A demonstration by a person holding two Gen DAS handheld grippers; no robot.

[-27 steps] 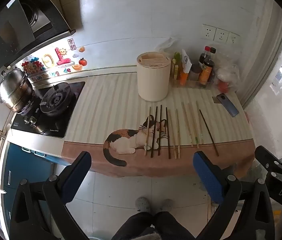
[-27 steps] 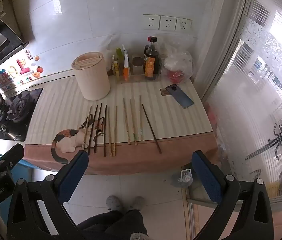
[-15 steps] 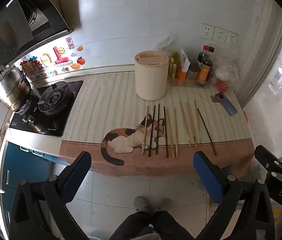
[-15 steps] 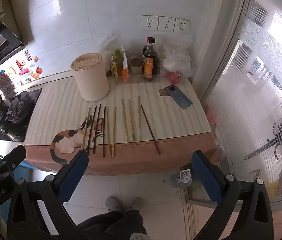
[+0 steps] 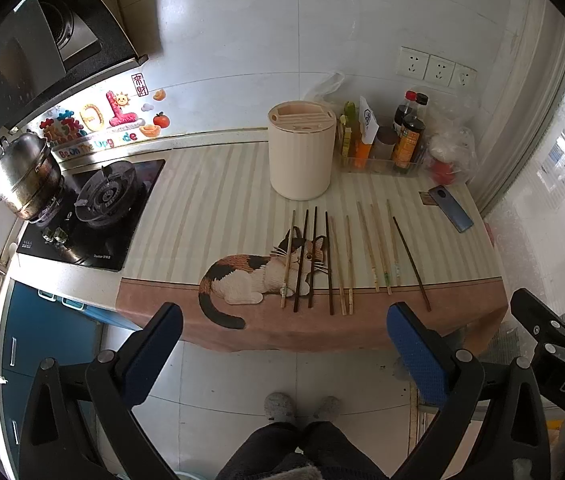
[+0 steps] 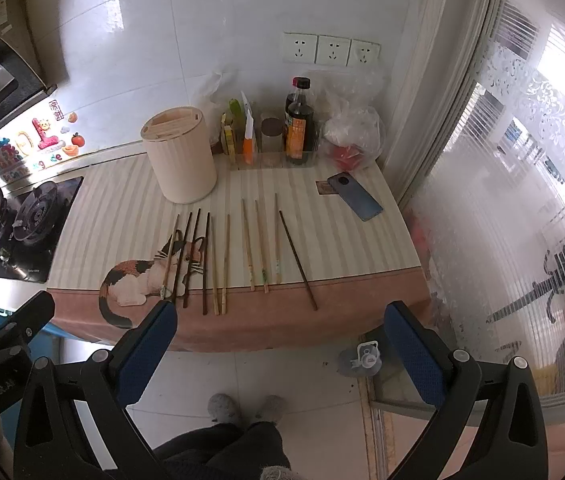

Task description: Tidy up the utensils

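Observation:
Several chopsticks, some dark (image 5: pixel 314 258) (image 6: pixel 190 256) and some pale wood (image 5: pixel 378 248) (image 6: pixel 260 246), lie side by side on a striped mat with a cat picture (image 5: pixel 250 276) (image 6: pixel 138 280). One dark chopstick (image 5: pixel 410 264) (image 6: pixel 297 260) lies apart at the right. Behind them stands a cream cylindrical utensil holder (image 5: pixel 301 150) (image 6: pixel 178 154) with slots in its lid. My left gripper (image 5: pixel 282 344) and right gripper (image 6: pixel 278 340) hang open over the floor, short of the counter's front edge, nothing between their blue pads.
A gas stove (image 5: pixel 94 208) with a steel pot (image 5: pixel 26 176) sits at the left. Sauce bottles (image 5: pixel 408 136) (image 6: pixel 300 124), a plastic bag (image 6: pixel 354 136) and a phone (image 5: pixel 450 214) (image 6: pixel 354 196) are at the back right. A window (image 6: pixel 522 180) bounds the right. A person's feet (image 5: pixel 302 408) stand below.
Both views have drifted slightly; the counter sits a touch lower-left in frame. Nothing on the counter moved and both grippers stay open.

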